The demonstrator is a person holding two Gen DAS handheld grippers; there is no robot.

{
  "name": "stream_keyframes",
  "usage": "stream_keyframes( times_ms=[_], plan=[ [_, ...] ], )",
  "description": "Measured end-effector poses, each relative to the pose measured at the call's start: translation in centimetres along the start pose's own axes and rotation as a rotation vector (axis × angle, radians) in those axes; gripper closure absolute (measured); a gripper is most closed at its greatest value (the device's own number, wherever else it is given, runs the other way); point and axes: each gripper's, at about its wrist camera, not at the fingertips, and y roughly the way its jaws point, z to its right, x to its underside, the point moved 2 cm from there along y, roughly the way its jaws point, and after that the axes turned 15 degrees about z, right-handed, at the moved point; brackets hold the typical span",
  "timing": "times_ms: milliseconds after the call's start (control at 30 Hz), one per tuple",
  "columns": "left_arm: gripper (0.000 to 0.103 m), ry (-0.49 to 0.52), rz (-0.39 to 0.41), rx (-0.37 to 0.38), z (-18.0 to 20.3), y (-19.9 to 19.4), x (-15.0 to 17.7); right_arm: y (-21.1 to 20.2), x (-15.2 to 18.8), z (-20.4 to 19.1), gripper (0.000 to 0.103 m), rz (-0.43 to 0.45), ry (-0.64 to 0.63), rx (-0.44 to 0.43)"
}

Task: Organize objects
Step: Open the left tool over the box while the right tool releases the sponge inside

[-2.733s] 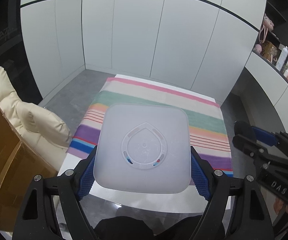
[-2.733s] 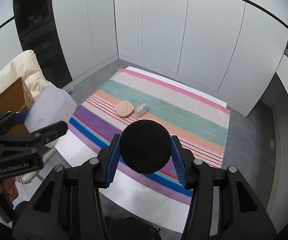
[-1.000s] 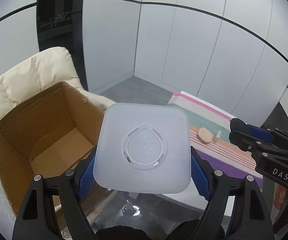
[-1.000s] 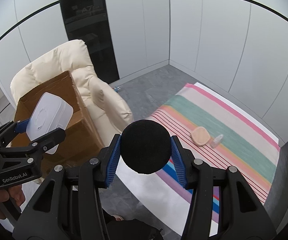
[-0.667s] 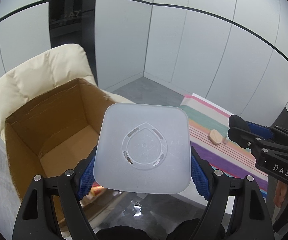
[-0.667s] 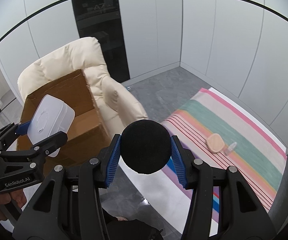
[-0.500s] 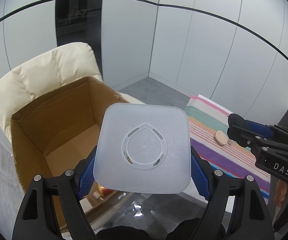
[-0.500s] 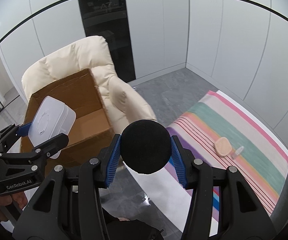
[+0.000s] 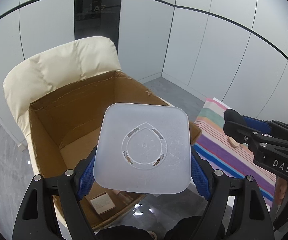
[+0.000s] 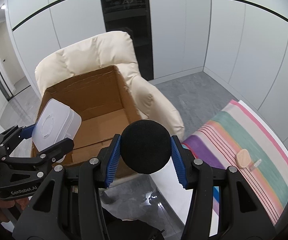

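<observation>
Clamping a frosted square container (image 9: 143,150), the left gripper (image 9: 142,170) hangs over the near edge of the open cardboard box (image 9: 80,124) on a cream armchair (image 9: 64,60). Only this left wrist view shows a small carton (image 9: 102,202) on the box floor.

Right wrist view: right gripper (image 10: 146,158) pinches a black foam ball (image 10: 146,147) beside the box's near-right corner. Unique here: peach pad (image 10: 243,158) & clear vial (image 10: 255,164) on the striped mat (image 10: 253,140), well right of the box.

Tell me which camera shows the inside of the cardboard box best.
Left wrist: it looks down into the box, showing its floor and a small carton. Right wrist sees the box from farther off, its floor partly hidden.
</observation>
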Motion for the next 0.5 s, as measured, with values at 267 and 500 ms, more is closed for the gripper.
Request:
stream_keyframes(
  times_ms=[267, 500],
  plan=[
    [0.020, -0.018, -0.003, -0.035, -2.6, -0.3, 0.3, 1.6, -0.4, -3.2, 0.052, -0.011, -0.034, -0.047],
    [0.008, -0.049, 0.017, -0.126, -5.4, -1.9, -0.1, 2.7, -0.7, -5.5, 0.052, -0.023, -0.058, -0.084]
  ],
)
